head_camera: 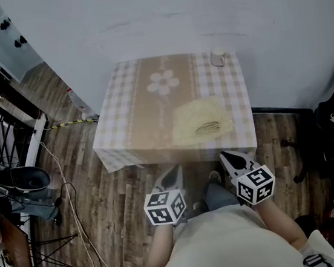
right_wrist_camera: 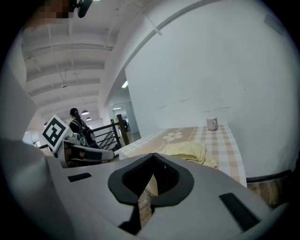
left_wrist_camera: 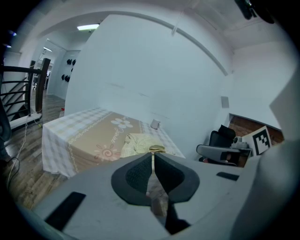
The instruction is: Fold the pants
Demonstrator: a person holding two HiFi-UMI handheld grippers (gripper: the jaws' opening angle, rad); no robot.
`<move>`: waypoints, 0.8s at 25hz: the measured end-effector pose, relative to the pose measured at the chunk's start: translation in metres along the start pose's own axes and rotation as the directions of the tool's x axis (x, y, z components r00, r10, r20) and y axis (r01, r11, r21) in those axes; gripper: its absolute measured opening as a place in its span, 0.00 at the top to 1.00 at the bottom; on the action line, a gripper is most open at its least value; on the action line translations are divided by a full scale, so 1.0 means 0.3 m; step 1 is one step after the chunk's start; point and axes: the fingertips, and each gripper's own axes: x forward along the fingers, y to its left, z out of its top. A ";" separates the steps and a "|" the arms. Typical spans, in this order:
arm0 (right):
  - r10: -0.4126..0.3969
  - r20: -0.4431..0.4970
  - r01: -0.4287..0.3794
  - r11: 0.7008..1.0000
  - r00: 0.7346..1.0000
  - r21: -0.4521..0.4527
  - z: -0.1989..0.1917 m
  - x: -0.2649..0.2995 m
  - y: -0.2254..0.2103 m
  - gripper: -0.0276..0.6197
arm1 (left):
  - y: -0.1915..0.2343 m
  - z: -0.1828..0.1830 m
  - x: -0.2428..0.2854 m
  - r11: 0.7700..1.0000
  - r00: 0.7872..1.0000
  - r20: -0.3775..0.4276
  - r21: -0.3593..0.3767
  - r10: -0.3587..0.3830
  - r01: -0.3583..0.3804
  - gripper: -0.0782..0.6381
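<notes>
Hovering off the checked-cloth table (head_camera: 128,107), left gripper (head_camera: 175,171) and right gripper (head_camera: 227,157) are clenched, empty; the pale-yellow cloth pants (head_camera: 202,122) look limp and light, best pinched at the corners.

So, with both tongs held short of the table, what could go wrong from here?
1. The pants lie loosely folded near the front right edge of the table; a tug toward you could drag them off.
2. The left tongs and right tongs are both shut and empty; pushed in like that they'd shove the pants.
3. The mug stands at the far right corner; a long reach might knock it.
</notes>
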 end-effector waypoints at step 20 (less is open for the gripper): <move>0.033 0.014 -0.033 0.999 0.999 -0.027 0.050 0.034 0.000 0.96 | 0.007 0.031 0.044 1.000 1.000 -0.005 -0.001 0.003 -0.003 0.87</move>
